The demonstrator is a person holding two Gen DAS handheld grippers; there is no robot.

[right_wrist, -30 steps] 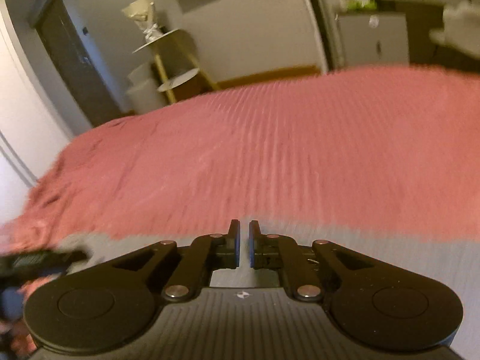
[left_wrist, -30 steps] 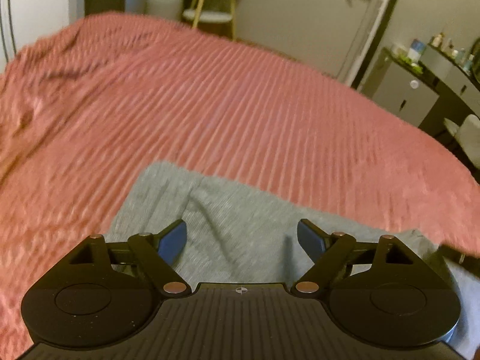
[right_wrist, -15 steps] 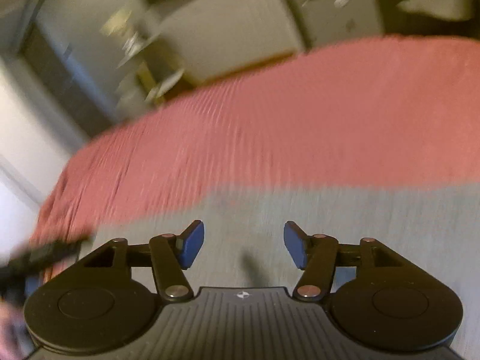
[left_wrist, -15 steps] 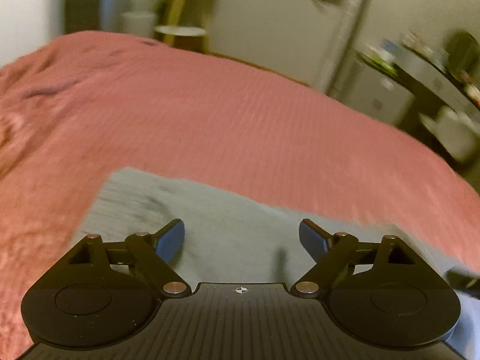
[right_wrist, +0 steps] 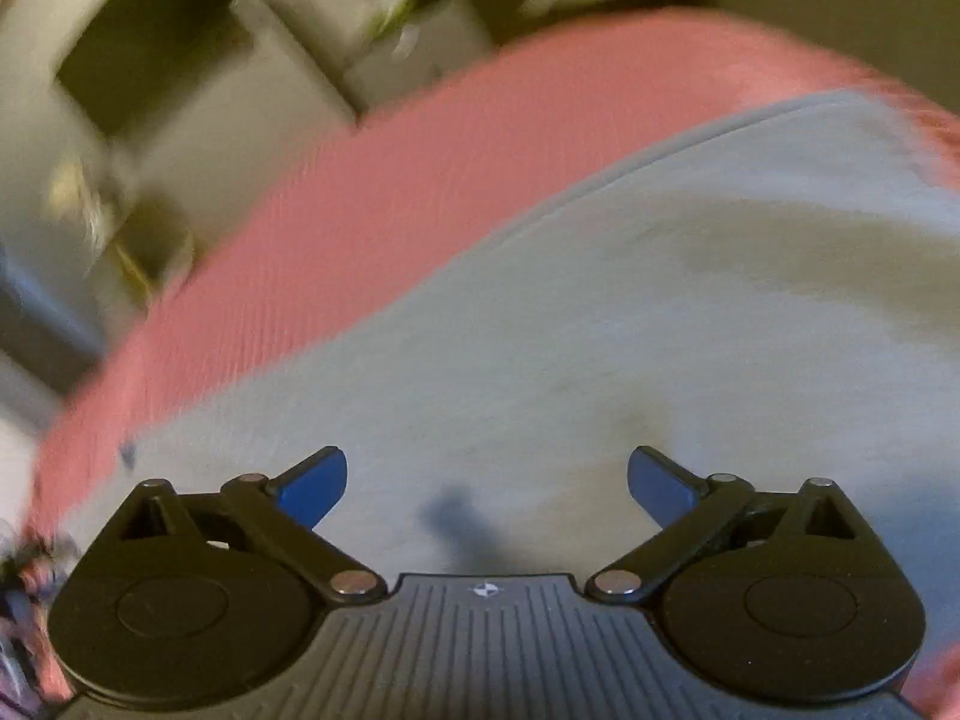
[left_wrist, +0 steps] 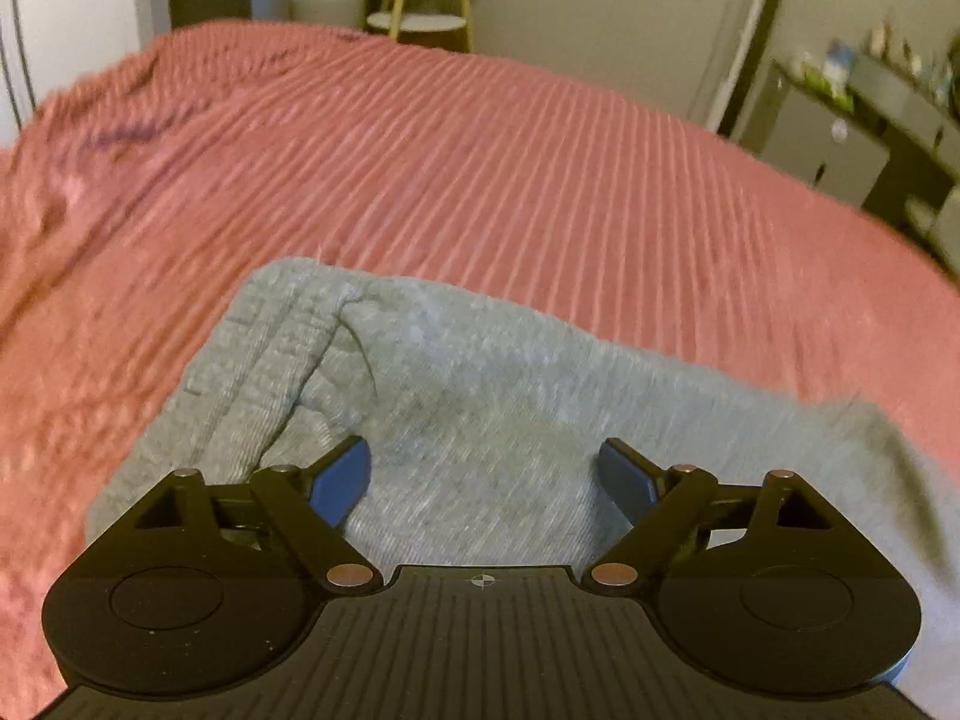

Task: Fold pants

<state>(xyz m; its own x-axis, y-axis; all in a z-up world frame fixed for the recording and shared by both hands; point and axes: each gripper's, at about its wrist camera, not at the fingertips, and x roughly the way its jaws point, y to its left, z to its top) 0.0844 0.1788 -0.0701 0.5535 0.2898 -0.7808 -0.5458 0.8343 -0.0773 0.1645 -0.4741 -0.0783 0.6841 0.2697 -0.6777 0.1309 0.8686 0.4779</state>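
The grey pants (left_wrist: pixel 480 396) lie flat on a pink ribbed bedspread (left_wrist: pixel 480 180). In the left wrist view their ribbed waistband end (left_wrist: pixel 258 360) is at the left. My left gripper (left_wrist: pixel 485 480) is open and empty, just above the grey cloth. In the right wrist view the pants (right_wrist: pixel 600 330) fill the middle and right, blurred. My right gripper (right_wrist: pixel 487 483) is open and empty, above the cloth, with the view tilted.
The bedspread (right_wrist: pixel 420 192) stretches far beyond the pants. Past the bed stand a round side table with wooden legs (left_wrist: pixel 420 18), a grey cabinet with bottles on top (left_wrist: pixel 840 138) and a white wall.
My right gripper was shut at the pants' edge, then opened wide and swung over the cloth, tilting. My left gripper stayed open and moved a little further over the waistband end.
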